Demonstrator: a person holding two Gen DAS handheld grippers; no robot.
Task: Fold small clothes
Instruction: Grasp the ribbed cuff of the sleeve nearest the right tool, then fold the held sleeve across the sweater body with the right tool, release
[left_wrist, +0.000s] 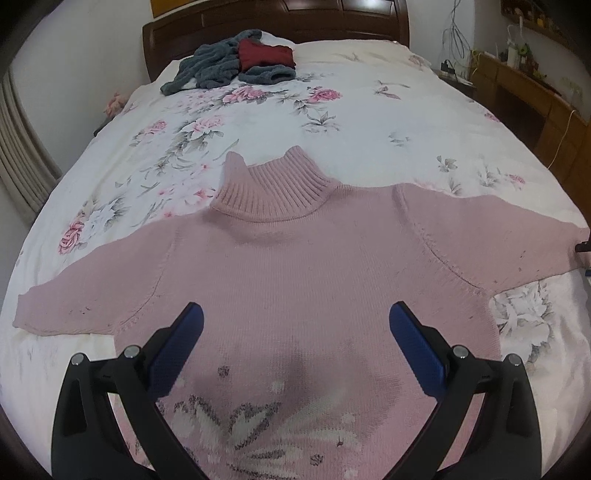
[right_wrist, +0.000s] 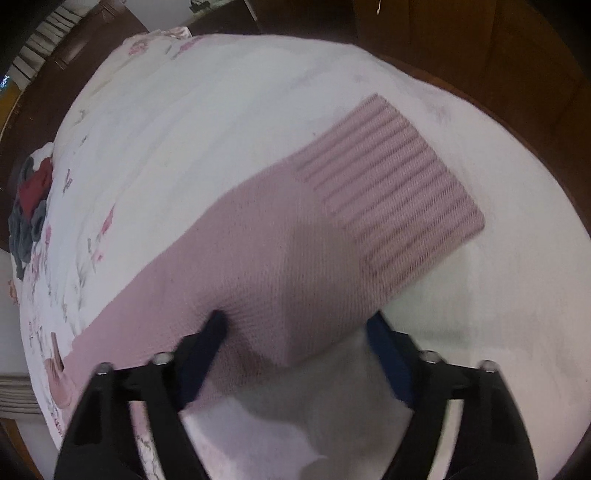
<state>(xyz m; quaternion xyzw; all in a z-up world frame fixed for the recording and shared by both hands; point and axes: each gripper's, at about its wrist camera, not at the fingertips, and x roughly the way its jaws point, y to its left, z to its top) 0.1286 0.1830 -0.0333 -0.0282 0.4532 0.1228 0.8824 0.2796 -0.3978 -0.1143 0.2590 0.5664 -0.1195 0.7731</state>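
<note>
The left gripper (left_wrist: 295, 325) hangs with its blue-padded fingers (left_wrist: 177, 347) spread wide and empty above the chest of a pink turtleneck sweater (left_wrist: 295, 258), which lies flat and face up on a floral bedspread (left_wrist: 258, 110). The collar points away toward the dark headboard (left_wrist: 277, 18), and both sleeves stretch outward, so the garment's long line runs straight across the bed from left to right. A heap of grey and red clothes (left_wrist: 236, 62) sits well apart near the headboard.

At the sweater's right end, the right gripper (right_wrist: 295, 325) is low over the right sleeve (right_wrist: 277, 266), fingers (right_wrist: 207, 339) apart and pinching nothing. One fingertip rests on or just above the knit; which, the blurred view cannot settle. The other stands beside the sleeve's near edge, over bare bedspread. The ribbed cuff (right_wrist: 395, 195) lies ahead and to the right of the fingers, the sleeve running diagonally up toward it.

The right gripper is plainly the nearer to this sleeve. Folding it inward across the body looks like the step in hand.
</note>
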